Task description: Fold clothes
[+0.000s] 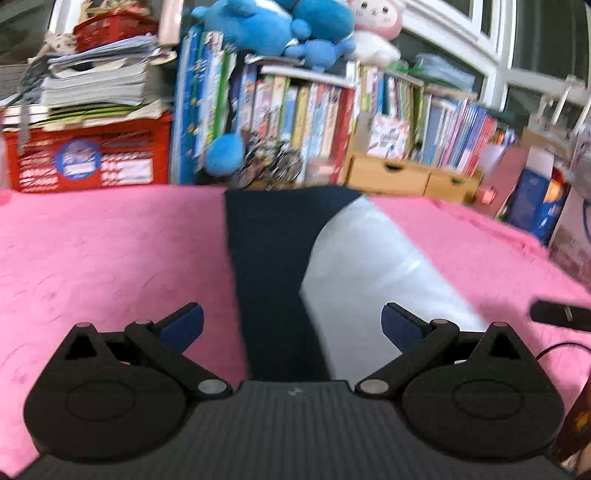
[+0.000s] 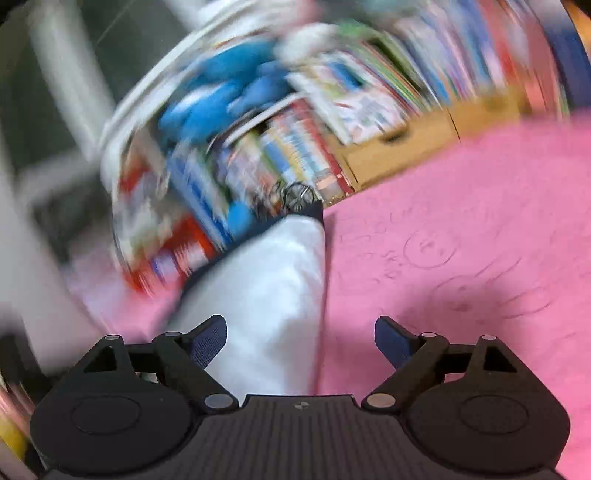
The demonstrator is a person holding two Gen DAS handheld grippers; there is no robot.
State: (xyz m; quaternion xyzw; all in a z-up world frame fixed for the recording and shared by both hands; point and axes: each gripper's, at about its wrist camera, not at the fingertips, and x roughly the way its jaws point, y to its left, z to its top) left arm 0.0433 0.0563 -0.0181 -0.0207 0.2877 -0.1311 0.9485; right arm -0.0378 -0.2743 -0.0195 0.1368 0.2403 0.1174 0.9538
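Observation:
A long garment lies flat on the pink blanket, running away from me toward the books. Its left strip is dark navy and its right part is white. My left gripper hovers over the garment's near end, open, with nothing between its blue pads. In the blurred right wrist view the white part lies below my right gripper, toward the left finger, with a navy edge at its far end. That gripper is open and holds nothing.
Behind the blanket stand a row of books, a red crate under stacked papers, wooden drawers and blue plush toys. Boxes line the right side. A dark object with a cable lies at the right edge.

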